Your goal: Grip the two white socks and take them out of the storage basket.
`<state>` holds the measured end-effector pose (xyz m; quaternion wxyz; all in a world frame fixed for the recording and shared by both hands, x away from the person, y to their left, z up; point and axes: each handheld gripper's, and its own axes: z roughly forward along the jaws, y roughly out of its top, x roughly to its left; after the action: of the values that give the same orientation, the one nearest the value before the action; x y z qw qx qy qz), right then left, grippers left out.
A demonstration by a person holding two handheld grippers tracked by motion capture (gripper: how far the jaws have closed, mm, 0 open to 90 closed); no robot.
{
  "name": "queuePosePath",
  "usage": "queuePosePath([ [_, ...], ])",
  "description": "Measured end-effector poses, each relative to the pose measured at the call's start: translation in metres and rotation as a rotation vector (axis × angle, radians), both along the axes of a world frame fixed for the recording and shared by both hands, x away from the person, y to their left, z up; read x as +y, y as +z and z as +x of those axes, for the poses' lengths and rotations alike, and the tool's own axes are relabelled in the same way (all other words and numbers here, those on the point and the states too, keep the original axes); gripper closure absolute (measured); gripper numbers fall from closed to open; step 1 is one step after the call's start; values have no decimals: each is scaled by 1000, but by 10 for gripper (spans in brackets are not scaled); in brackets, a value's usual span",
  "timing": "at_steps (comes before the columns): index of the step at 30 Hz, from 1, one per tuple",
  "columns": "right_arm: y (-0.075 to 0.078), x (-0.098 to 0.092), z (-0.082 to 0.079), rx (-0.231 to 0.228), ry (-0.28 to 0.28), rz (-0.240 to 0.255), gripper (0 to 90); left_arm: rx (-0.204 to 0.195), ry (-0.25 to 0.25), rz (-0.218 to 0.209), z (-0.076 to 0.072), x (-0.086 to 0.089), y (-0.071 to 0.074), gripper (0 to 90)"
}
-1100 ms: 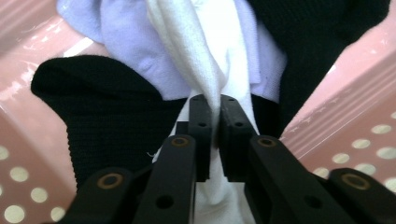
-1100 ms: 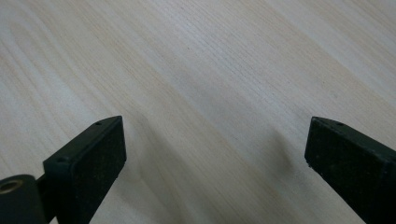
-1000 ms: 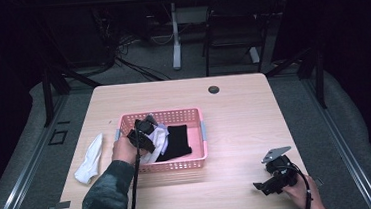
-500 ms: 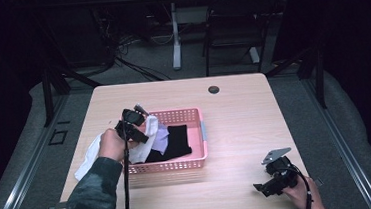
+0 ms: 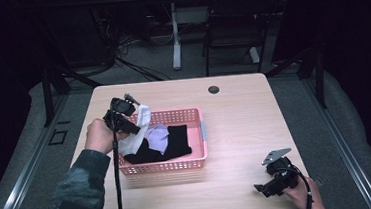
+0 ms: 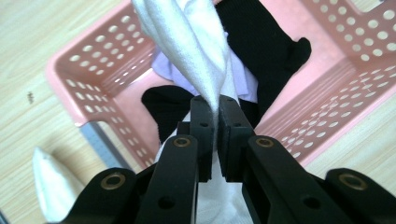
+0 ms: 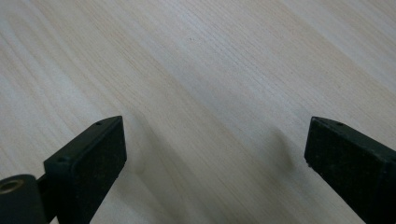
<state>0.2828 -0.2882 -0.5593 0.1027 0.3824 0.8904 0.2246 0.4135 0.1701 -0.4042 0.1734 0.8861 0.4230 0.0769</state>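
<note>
A pink basket [image 5: 197,156] stands left of the table's middle and holds a black cloth [image 5: 177,139] and a lavender cloth [image 5: 157,136]. My left gripper [image 5: 132,126] hovers over the basket's left end, shut on a white cloth [image 5: 142,116] that hangs down past the rim. In the left gripper view the jaws [image 6: 215,119] pinch the white cloth [image 6: 196,42] above the basket [image 6: 93,79] and the black cloth [image 6: 266,42]. My right gripper [image 5: 261,189] rests open near the table's front right corner, over bare wood [image 7: 215,135].
A second white cloth [image 6: 49,186] lies on the table outside the basket's left end. A small black disc [image 5: 214,89] sits near the far edge. A chair [image 5: 238,30] and a desk leg stand behind the table.
My left gripper has moved left and away from the person, from the basket's middle to its left end, drawing the white cloth up with it. The right gripper has stayed put.
</note>
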Motion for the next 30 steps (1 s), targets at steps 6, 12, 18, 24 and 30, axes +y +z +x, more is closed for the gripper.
queuePosePath([
  [6, -1, 1, 0, -3, -3, 15, 48, -13, 8, 12, -3, 7, 13, 863],
  [12, -1, 0, 0, 1, 3, 7, 48, -19, 22, 23, -5, 15, 24, 863],
  [18, 0, 0, 0, 1, 7, -9, 48, -34, 43, 28, -8, 25, 32, 863],
  [24, 0, 0, 0, -2, 2, 1, 48, -42, 75, 37, -11, 39, 36, 863],
  [30, 0, 0, 1, 3, 6, -1, 48, -43, 125, 34, -12, 61, 34, 863],
])
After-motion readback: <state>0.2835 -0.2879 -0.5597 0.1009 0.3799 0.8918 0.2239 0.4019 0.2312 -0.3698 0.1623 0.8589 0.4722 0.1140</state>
